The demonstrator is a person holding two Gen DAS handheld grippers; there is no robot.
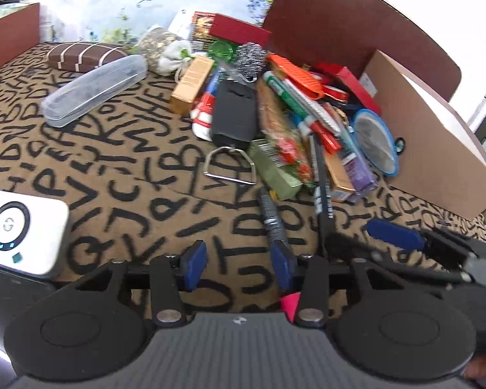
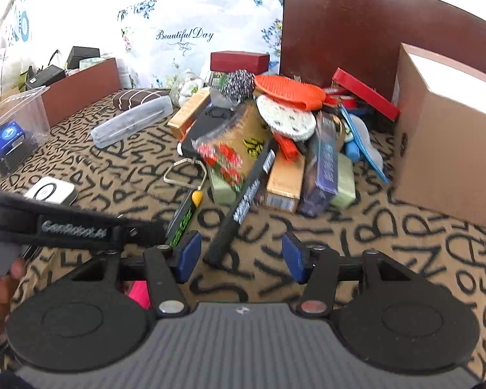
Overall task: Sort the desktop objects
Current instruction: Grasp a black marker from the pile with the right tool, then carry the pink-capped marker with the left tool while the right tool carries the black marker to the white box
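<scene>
Nearest the lens in each wrist view is that gripper's own grey ribbed body with two black round discs and blue-padded fingers. The left gripper (image 1: 239, 264) has its fingers spread apart with nothing between them, low over the table. The right gripper (image 2: 241, 256) is likewise spread wide and empty; the end of a long black bar with white lettering (image 2: 239, 207) lies on the cloth just ahead of its gap, not touched by either pad.

The brown tablecloth printed with black letters (image 1: 120, 168) covers the whole table. A large plain cardboard box (image 1: 437, 139) stands at the right edge. Beside it, in the middle of the table, sits the heap of mixed desktop objects (image 2: 275, 149): an orange plastic brush (image 2: 288, 92), a black rectangular hanging scale with a metal loop (image 1: 233, 113), a steel wire scourer (image 2: 236, 84), green and tan cartons, markers and pens.

Left of the heap, apart from it, lies a clear plastic pen case (image 1: 94, 90), then a brown striped case (image 1: 84, 55). A white square device with a ring dial (image 1: 19, 230) lies near the left gripper.
</scene>
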